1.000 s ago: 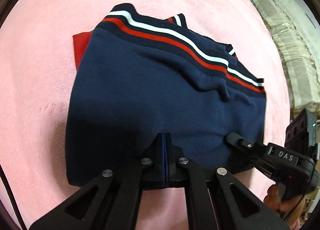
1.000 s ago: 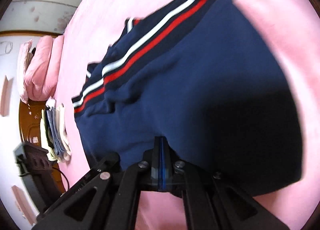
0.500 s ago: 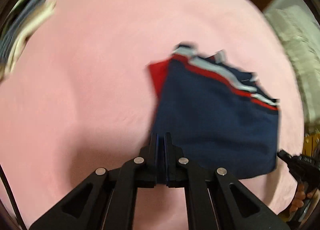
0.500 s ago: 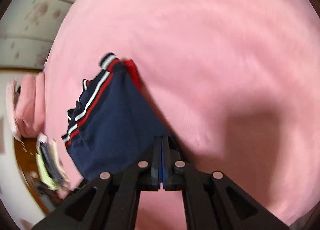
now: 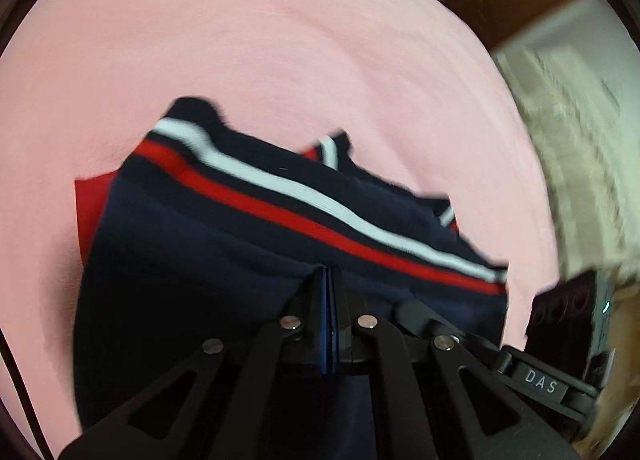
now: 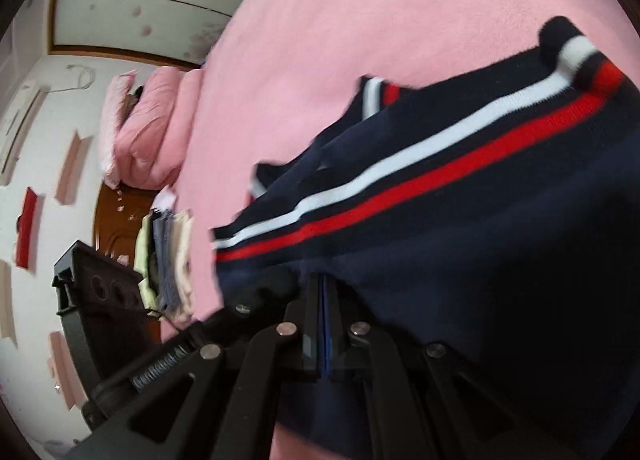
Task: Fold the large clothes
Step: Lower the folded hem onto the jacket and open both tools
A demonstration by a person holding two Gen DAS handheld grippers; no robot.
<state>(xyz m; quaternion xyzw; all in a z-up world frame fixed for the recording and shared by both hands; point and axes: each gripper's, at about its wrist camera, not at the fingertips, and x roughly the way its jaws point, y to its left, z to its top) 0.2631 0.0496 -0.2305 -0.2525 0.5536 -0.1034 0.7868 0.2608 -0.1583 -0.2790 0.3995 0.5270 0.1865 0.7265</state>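
Two grippers, both clamped tight, and as far as I can tell each one is pinching the near edge of the navy sweater (image 5: 224, 260), though the fabric goes dark and blurry right at the tips so I wouldn't swear to how much cloth is in there. Going left to right: a red flap (image 5: 90, 204) pokes out from under the sweater at about 9 o'clock in the left wrist view, then the left gripper (image 5: 328, 284) sits at 6 o'clock on the near hem, and the right gripper (image 5: 416, 312) comes in beside it around 4 o'clock. The sweater lies folded on the pink bed cover (image 5: 280, 40), striped band across the far side. Holding the same edge side by side looks like a way to keep it straight while the folded bundle gets shifted or doubled over. Loads of bare pink from 10 to 2 o'clock to move into. In the right wrist view a stack of folded clothes (image 6: 168, 260) sits at 9 o'clock near the bed edge, so that side is tighter.
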